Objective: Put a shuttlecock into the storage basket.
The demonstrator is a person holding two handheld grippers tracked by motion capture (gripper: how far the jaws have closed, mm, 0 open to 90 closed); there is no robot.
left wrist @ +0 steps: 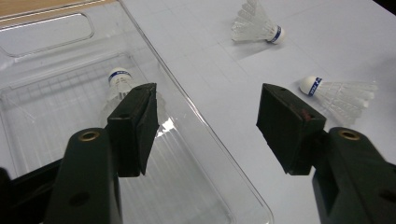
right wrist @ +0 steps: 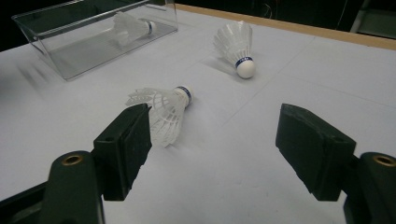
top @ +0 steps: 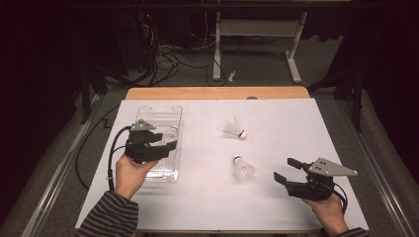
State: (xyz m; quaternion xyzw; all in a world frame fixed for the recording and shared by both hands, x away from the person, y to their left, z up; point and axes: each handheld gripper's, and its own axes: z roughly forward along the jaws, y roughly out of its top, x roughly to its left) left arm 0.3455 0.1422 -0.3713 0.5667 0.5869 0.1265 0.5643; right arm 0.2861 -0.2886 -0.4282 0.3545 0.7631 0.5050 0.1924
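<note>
A clear plastic tray (top: pixel 148 116) lies at the table's left with one white shuttlecock (left wrist: pixel 119 81) inside it. My left gripper (top: pixel 170 140) hovers open over the tray's right rim (left wrist: pixel 187 100), jaws (left wrist: pixel 210 100) wide apart and empty. Two more shuttlecocks lie on the white sheet: the far one (top: pixel 234 128) near the middle, the near one (top: pixel 243 169) closer to me. My right gripper (top: pixel 285 169) is open at the front right, pointing left toward the near shuttlecock (right wrist: pixel 163 109), which lies just past its left jaw. The far shuttlecock (right wrist: pixel 236 44) and the tray (right wrist: pixel 84 42) lie beyond.
A white sheet (top: pixel 296 133) covers the table, with a wooden edge (top: pixel 217 93) at the far side. Beyond it are floor cables (top: pixel 165 61) and a desk frame (top: pixel 257 34). A black cable (top: pixel 111 153) trails from the left gripper.
</note>
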